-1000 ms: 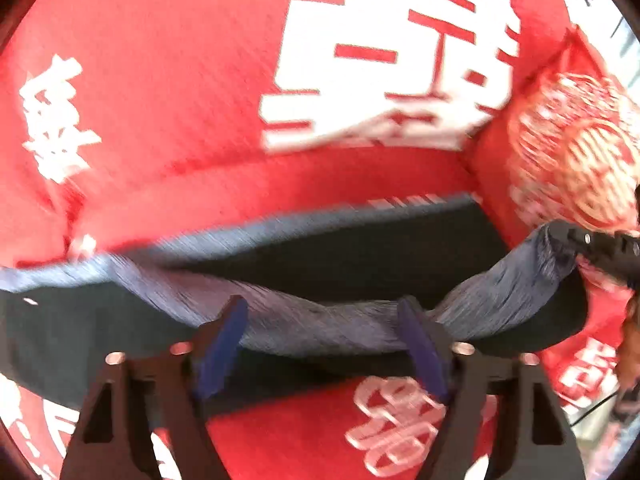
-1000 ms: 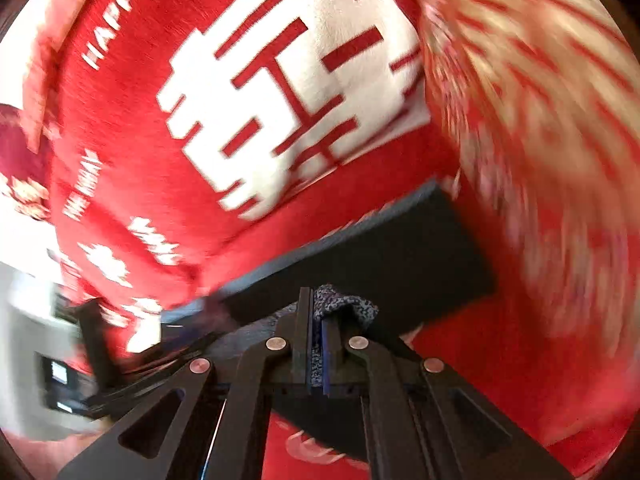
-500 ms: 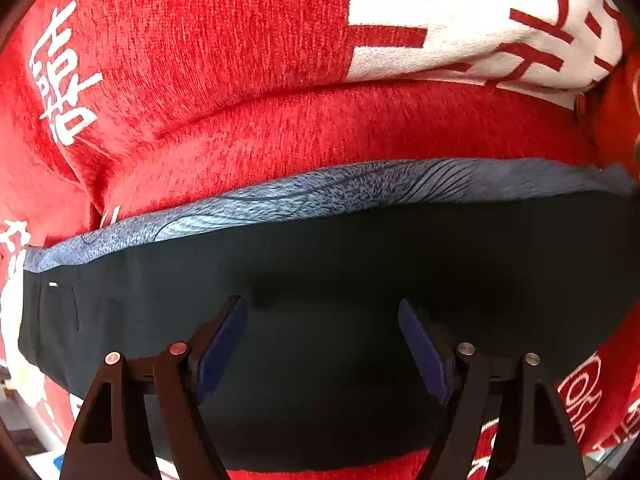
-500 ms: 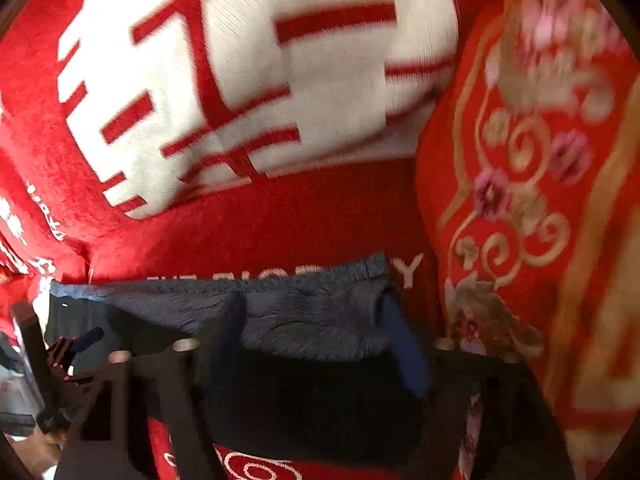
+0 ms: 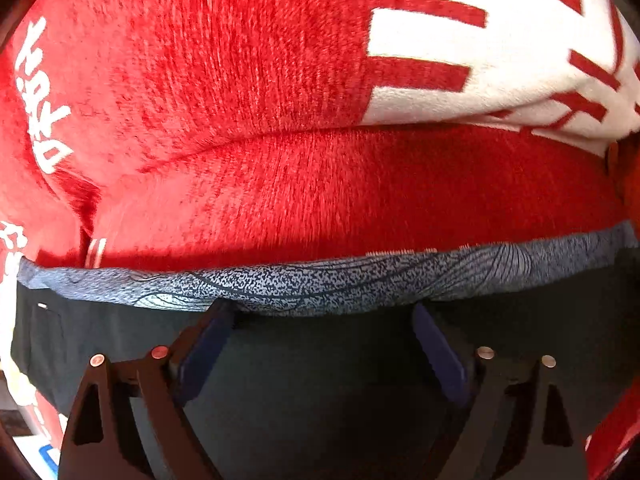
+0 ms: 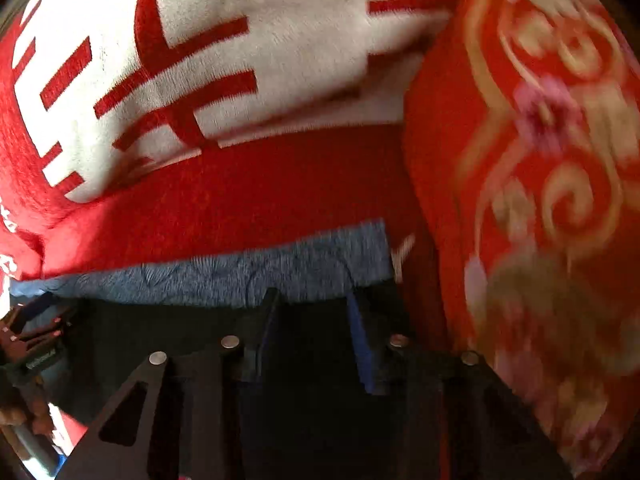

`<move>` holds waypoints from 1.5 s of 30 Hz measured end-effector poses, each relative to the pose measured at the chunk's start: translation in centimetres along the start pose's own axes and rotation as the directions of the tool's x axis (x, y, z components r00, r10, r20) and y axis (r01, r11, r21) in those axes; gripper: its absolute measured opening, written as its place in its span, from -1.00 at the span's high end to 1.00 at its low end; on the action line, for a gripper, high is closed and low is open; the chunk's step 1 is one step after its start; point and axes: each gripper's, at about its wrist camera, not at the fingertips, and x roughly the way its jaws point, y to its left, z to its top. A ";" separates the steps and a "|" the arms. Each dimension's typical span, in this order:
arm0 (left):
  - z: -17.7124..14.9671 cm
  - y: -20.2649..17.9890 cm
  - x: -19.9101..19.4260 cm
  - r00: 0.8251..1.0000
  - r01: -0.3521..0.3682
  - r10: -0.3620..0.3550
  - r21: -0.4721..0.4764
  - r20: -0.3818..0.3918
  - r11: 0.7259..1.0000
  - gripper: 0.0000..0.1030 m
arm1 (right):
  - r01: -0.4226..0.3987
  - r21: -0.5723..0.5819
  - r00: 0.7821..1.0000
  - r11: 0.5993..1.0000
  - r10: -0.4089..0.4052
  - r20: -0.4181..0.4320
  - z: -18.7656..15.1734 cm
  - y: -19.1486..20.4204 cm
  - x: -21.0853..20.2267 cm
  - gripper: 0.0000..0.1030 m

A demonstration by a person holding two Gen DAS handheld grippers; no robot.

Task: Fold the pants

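Observation:
Black pants (image 5: 320, 380) with a speckled blue-grey waistband (image 5: 320, 286) lie flat across the red blanket. My left gripper (image 5: 322, 314) points down over them, its blue pads wide apart and still opening, tips at the waistband's near edge, gripping nothing. In the right wrist view the same waistband (image 6: 224, 276) ends at the pants' right corner. My right gripper (image 6: 312, 302) hovers just over that corner with its jaws closing. Dark cloth (image 6: 312, 360) shows in the gap between its fingers, and the pads do not press on it.
A red plush blanket with big white characters (image 5: 480, 40) covers the surface beyond the pants (image 6: 200, 48). A red cushion with gold swirls and pink flowers (image 6: 540, 152) rises right beside the pants' right end.
The right gripper let go of the waistband it was pinching. The lifted waistband dropped and the pants now lie flat. Both grippers came down closer to the cloth.

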 end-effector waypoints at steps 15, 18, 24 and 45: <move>-4.6 11.5 -3.9 0.995 -0.093 0.090 -0.082 -0.036 0.992 -0.84 | -0.051 0.109 0.998 0.993 0.054 -0.023 -3.5 0.7 -4.8 -0.11; -5.5 14.6 -4.1 0.993 -0.112 0.107 -0.107 -0.054 0.988 -0.84 | -0.094 0.155 0.993 0.983 0.104 -0.059 -5.6 2.0 -5.4 -0.11; -6.7 20.7 -3.9 0.991 -0.128 0.126 -0.088 -0.037 0.988 -0.84 | -0.160 0.149 0.978 0.976 0.177 -0.109 -10.1 8.5 -5.2 -0.11; -10.7 36.6 2.4 0.985 -0.165 0.159 -0.097 -0.068 0.982 -0.84 | -0.601 0.249 0.732 0.759 0.648 -0.209 -18.7 35.7 3.0 -0.11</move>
